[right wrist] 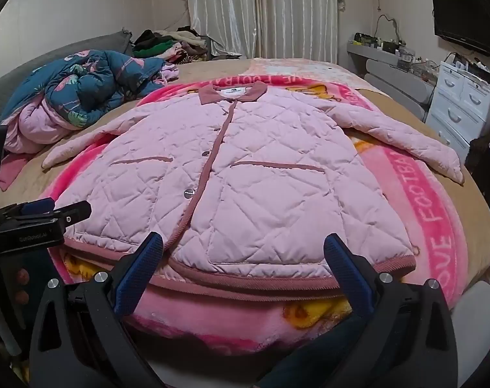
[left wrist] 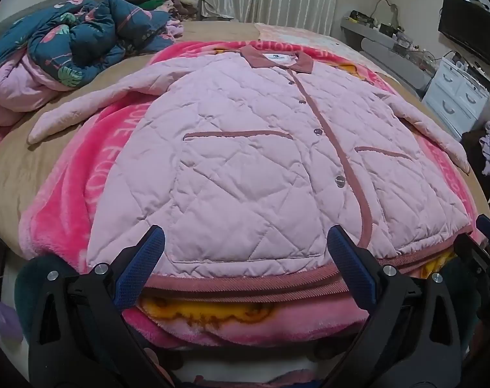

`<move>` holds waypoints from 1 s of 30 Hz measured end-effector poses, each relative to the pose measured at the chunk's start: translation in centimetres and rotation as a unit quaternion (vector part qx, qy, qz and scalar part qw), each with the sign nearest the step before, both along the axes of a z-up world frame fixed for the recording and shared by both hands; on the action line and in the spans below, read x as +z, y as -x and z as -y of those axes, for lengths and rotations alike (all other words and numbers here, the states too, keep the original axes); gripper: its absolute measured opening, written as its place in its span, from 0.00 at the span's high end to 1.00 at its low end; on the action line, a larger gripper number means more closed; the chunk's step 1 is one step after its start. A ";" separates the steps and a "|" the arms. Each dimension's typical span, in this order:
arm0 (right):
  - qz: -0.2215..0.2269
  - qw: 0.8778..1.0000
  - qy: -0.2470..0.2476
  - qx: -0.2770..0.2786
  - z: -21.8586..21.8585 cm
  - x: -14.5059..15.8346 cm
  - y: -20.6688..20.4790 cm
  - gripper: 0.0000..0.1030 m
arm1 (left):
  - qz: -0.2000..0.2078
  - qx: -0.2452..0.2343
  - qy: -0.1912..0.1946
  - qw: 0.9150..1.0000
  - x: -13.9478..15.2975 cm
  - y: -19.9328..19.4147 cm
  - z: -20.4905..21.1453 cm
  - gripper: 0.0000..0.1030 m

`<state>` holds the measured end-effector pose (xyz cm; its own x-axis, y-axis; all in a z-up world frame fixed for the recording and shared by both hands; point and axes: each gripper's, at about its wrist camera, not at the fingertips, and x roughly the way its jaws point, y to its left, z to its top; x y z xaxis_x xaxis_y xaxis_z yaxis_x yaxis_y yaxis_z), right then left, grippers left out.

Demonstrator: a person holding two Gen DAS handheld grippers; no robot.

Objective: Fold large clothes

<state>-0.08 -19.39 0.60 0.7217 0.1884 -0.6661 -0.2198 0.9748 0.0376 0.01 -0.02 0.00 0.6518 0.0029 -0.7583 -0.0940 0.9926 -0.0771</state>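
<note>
A pink quilted jacket [left wrist: 251,168] [right wrist: 245,174] lies flat and buttoned on a bright pink blanket [left wrist: 67,207] [right wrist: 439,213], collar at the far end and both sleeves spread out to the sides. My left gripper [left wrist: 245,242] hovers open over the left half of the dark pink hem, nothing between its blue pads. Over the right half of the hem, my right gripper [right wrist: 243,242] is held open and empty too. The left gripper's finger [right wrist: 44,210] shows at the left edge of the right wrist view; the right gripper's finger [left wrist: 487,226] shows at the right edge of the left wrist view.
The blanket covers a tan bed [left wrist: 18,168]. A crumpled teal flamingo-print duvet [left wrist: 83,38] [right wrist: 93,87] and a heap of clothes [right wrist: 167,45] sit at the far left. A white drawer unit [left wrist: 458,97] [right wrist: 462,103], a shelf and a wall screen [right wrist: 462,19] stand at the right.
</note>
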 end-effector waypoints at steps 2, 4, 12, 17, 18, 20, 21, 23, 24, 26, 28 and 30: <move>-0.006 1.000 -0.011 -0.004 0.4 0.0 -0.2 0.04 | 0.002 0.000 0.001 1.000 0.1 0.0 0.0 0.09; -0.005 1.000 -0.006 -0.004 0.1 0.1 -0.1 0.04 | 0.003 0.000 0.001 1.000 0.1 -0.1 0.4 0.09; 0.003 1.000 -0.010 -0.001 0.2 0.1 0.1 0.04 | 0.005 -0.002 -0.003 1.000 0.0 0.1 0.2 0.09; 0.005 1.000 -0.008 -0.001 0.2 0.3 0.3 0.04 | 0.006 -0.002 -0.003 1.000 0.3 0.1 0.1 0.09; 0.005 1.000 -0.008 -0.001 0.2 0.3 0.3 0.04 | 0.005 -0.002 -0.002 1.000 0.3 0.1 0.1 0.09; 0.005 1.000 -0.008 -0.002 0.2 0.3 0.3 0.04 | 0.005 -0.003 -0.001 1.000 0.4 0.1 0.0 0.09; 0.006 1.000 -0.009 -0.001 0.2 0.4 0.3 0.04 | 0.006 -0.003 -0.001 1.000 0.4 0.1 0.0 0.09; 0.008 1.000 -0.008 -0.001 0.2 0.6 0.4 0.04 | 0.007 -0.004 -0.002 1.000 0.5 0.1 0.0 0.09; 0.009 1.000 -0.009 -0.001 0.2 0.7 0.4 0.04 | 0.008 -0.004 -0.002 1.000 0.4 0.1 0.0 0.09; 0.010 1.000 -0.009 0.000 0.1 0.7 0.5 0.04 | 0.009 -0.005 -0.002 1.000 0.5 0.1 -0.1 0.09; 0.009 1.000 -0.009 -0.001 0.1 0.7 0.5 0.04 | 0.009 -0.006 -0.003 1.000 0.5 0.1 0.1 0.09; 0.010 1.000 -0.010 -0.001 0.1 0.7 0.5 0.04 | 0.010 -0.006 -0.004 1.000 0.5 0.1 0.1 0.09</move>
